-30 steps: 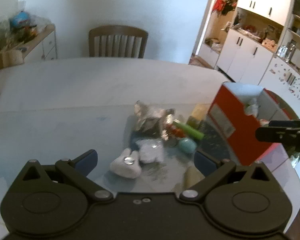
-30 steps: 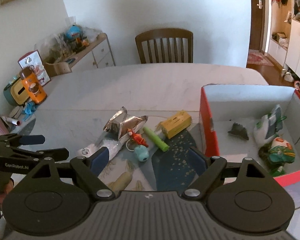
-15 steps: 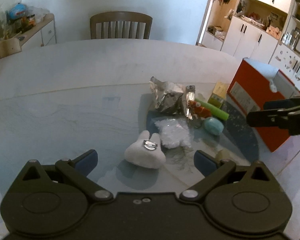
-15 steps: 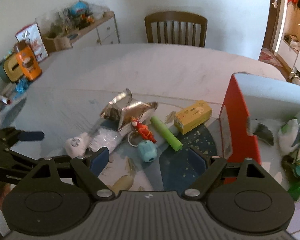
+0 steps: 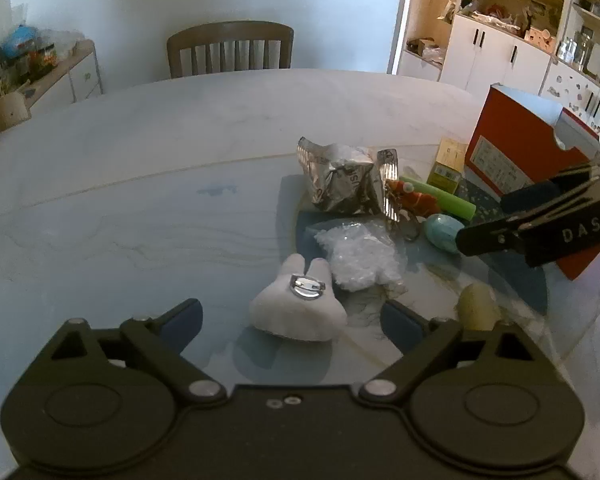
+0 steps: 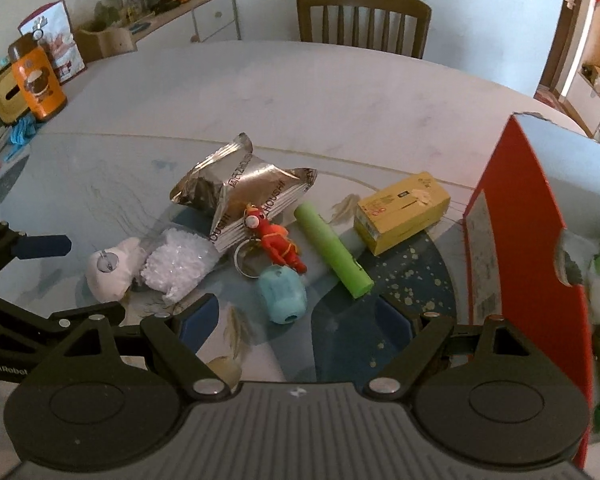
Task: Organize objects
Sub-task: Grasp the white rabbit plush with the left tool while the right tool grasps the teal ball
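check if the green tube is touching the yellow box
Apart. The right wrist view shows a strip of bare table between the green tube and the yellow box.

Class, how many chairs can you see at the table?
1: a wooden chair at the table's far edge. Others may stand outside both views.

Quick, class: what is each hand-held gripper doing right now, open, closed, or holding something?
Left hand-held gripper: open, holding nothing, white tooth-shaped plush between its fingers.
Right hand-held gripper: open, holding nothing.
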`<state>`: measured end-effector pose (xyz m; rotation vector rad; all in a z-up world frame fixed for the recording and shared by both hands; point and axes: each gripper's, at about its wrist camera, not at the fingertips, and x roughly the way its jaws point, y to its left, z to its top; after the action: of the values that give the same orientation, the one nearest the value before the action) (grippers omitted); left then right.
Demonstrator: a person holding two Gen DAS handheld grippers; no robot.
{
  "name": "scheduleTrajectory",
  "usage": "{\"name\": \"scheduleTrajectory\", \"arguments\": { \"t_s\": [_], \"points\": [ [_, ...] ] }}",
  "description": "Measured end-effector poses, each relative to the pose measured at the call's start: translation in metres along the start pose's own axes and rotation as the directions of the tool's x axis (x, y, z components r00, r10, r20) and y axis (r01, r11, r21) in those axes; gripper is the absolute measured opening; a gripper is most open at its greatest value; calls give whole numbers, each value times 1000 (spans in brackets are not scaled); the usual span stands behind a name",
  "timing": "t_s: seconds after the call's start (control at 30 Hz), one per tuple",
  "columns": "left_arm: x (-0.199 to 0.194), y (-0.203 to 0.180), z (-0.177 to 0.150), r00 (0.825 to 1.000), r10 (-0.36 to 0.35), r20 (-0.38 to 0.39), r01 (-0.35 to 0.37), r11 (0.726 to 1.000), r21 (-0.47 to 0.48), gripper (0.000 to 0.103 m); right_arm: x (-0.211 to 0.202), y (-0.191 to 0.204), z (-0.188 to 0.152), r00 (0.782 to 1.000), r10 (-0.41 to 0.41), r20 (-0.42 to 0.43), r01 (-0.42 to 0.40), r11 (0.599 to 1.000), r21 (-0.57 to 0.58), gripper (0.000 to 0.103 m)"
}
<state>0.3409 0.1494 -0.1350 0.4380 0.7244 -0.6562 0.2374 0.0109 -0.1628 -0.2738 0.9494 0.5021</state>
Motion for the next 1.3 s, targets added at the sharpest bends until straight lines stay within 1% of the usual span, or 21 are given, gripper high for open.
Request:
{"name": "scheduleTrajectory", "arguments": {
  "t_s": [0.17,0.2,0.3,0.47,0.63,0.77,0.9,1.1,1.2,1.3],
  "points": [
    [4,-1,-1,1000,5,2,-5,1000,10,89,8,7,3,1000,10,-7,-11,999,-39,80],
    [5,-2,-2,1000,8,1,-8,1000,11,89,9,7,3,1000,13,-7,-14,999,-41,78],
    [8,-2,-2,1000,2,-6,-2,1000,10,80,12,9,4,1000,23,-10,-23,999,-42,72],
    [12,-3,-2,1000,7,-11,-6,1000,14,76,18,10,5,999,29,-21,-30,998,-49,65],
    [13,-3,-2,1000,6,-14,-6,1000,-2,65,22,11,6,999,34,-31,-35,998,-47,57],
    [13,-2,0,1000,6,-13,-6,1000,-10,60,23,12,7,999,28,-31,-30,998,-50,54],
    [12,-1,0,1000,5,-16,-6,1000,-14,53,24,12,7,999,28,-35,-30,998,-47,45],
    [11,0,1,1000,12,-27,-13,999,-36,52,26,11,6,999,14,-42,-16,999,-32,34],
    [9,0,1,999,18,-32,-20,998,-53,51,26,8,5,999,14,-42,-14,1000,-18,31],
    [6,2,1,999,19,-34,-22,997,-79,51,24,8,3,999,15,-41,-16,1000,-16,31]
  ]
}}
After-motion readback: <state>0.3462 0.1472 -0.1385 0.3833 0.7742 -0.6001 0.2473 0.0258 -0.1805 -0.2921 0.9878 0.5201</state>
